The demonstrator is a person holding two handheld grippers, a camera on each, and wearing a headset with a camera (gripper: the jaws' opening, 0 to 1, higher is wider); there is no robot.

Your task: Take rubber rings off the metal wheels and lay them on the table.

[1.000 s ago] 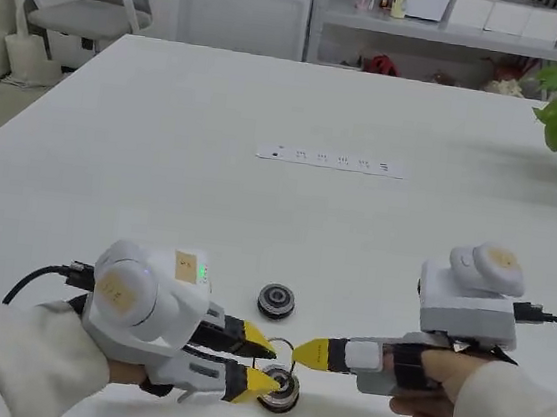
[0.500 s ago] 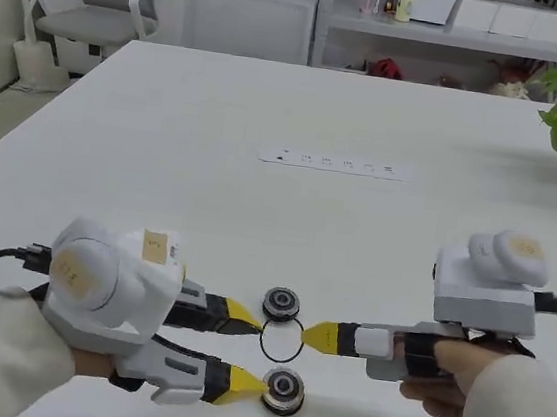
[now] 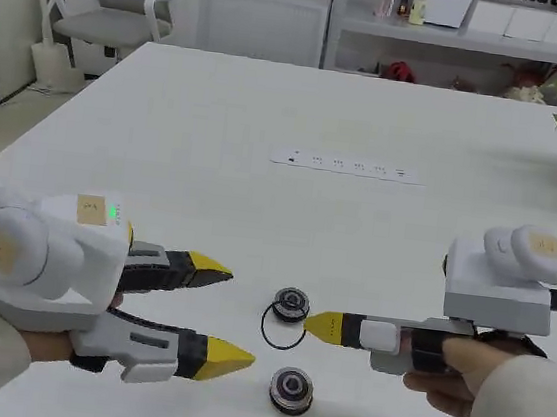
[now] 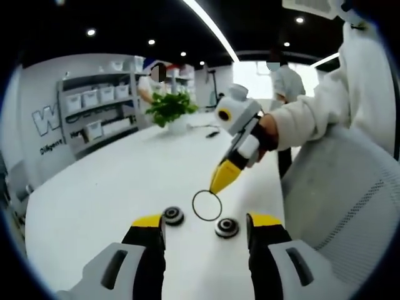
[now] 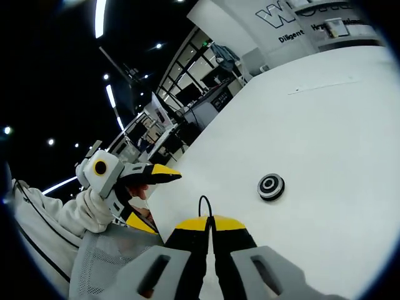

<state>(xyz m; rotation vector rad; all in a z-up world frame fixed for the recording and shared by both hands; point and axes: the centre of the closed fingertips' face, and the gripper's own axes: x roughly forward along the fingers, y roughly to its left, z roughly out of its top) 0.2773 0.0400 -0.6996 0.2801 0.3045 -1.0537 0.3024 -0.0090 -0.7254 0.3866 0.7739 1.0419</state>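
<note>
Near the front edge of the table (image 3: 186, 138), a thin black rubber ring (image 3: 265, 328) is pinched at its right side by the right gripper (image 3: 308, 323), whose yellow-tipped jaws are pressed together on it. Whether the ring rests on the table or hangs just clear of it cannot be told. In the right gripper view it shows as a short dark arc above the jaw tips, the rest hidden behind them. One metal wheel (image 3: 291, 304) sits just behind the ring, its front edge crossed by the ring's far side. A second wheel (image 3: 291, 388) lies just in front of the ring, apart from it. Whether either wheel carries a ring of its own is too small to make out. Left of the ring, the left gripper (image 3: 231, 316) has its jaws spread wide, gripping nothing. A power strip (image 3: 349, 166) lies well behind the ring.
</note>
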